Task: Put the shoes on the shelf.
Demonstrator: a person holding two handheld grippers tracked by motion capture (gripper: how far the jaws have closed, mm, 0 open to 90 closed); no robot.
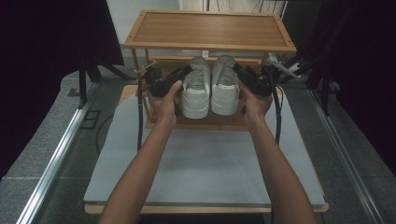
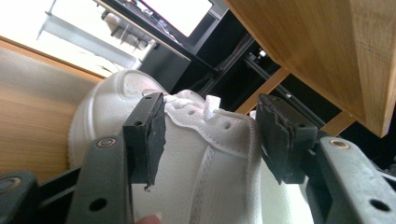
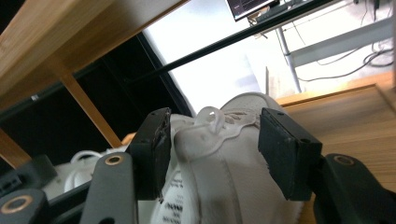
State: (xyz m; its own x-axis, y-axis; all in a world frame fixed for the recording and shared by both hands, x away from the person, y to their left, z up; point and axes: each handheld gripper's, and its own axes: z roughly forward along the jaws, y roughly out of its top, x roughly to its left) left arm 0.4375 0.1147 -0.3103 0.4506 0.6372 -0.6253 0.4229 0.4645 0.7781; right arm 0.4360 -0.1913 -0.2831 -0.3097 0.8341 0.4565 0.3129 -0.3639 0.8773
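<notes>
White shoes side by side on lower wooden shelf (image 1: 205,122), touching. Our left gripper (image 2: 210,140) gapes around left shoe (image 1: 196,91), pads clear. Our right gripper (image 3: 212,154) likewise wide around right shoe (image 1: 225,88), gripping nothing.

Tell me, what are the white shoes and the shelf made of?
The white shoes look like smooth leather or a leather-like material: stitched seams and punched holes show. The shelf seems to be light wood with a satin finish, showing straight grain lines.
</notes>
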